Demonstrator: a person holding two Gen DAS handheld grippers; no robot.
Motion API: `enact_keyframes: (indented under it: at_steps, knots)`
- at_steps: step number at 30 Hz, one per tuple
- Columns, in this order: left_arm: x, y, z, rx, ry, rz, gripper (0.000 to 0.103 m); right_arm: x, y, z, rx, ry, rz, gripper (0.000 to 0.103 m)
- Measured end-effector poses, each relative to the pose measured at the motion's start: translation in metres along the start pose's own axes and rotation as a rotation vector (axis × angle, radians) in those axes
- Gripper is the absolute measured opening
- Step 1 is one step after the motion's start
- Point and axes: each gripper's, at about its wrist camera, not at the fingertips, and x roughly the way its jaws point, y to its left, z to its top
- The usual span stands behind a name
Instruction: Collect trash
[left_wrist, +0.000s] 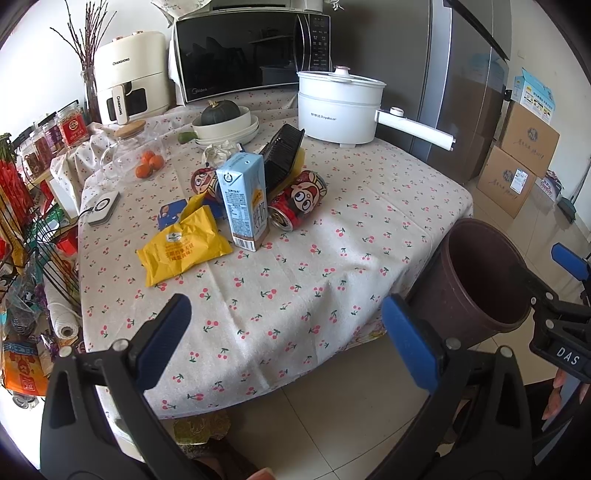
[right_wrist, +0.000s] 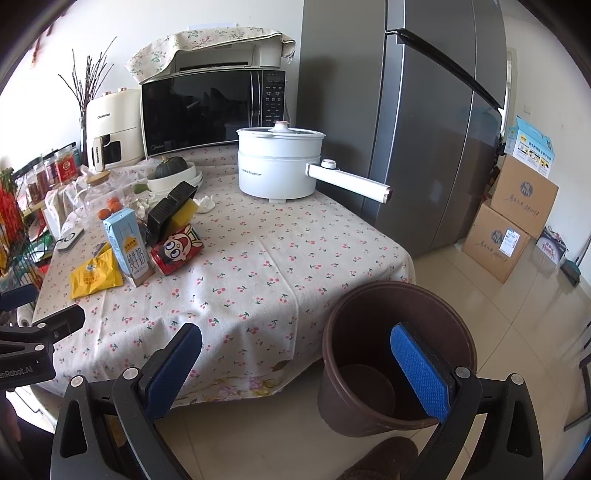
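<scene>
While both hand-held grippers hang wide open and empty, the left hand-held gripper (left_wrist: 284, 339) sits nearer the upright milk carton (left_wrist: 245, 201), up-centre on the bench (left_wrist: 295, 280), than the right hand-held gripper (right_wrist: 295, 369).

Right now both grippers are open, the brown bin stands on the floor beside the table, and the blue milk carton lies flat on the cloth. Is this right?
Not quite: the blue milk carton stands upright on the cloth, as the left wrist view shows. The rest holds: left gripper and right gripper are open, and the brown bin is on the floor beside the table.

Two red cartoon cans (left_wrist: 295, 201), one blue milk carton (left_wrist: 245, 201), one yellow wrapper (left_wrist: 184, 245), one black tray (left_wrist: 282, 153), one brown bin (right_wrist: 399, 354), three oranges (left_wrist: 149, 164).
</scene>
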Motion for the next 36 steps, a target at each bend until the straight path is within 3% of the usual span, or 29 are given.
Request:
enact_keyframes:
  at_steps: [36]
  knots:
    - [-0.0003, -0.0033, 0.0002, 0.003, 0.003, 0.003, 0.102, 0.0012, -0.0027, -0.0022, 0.0, 0.005, -0.007, 0.103]
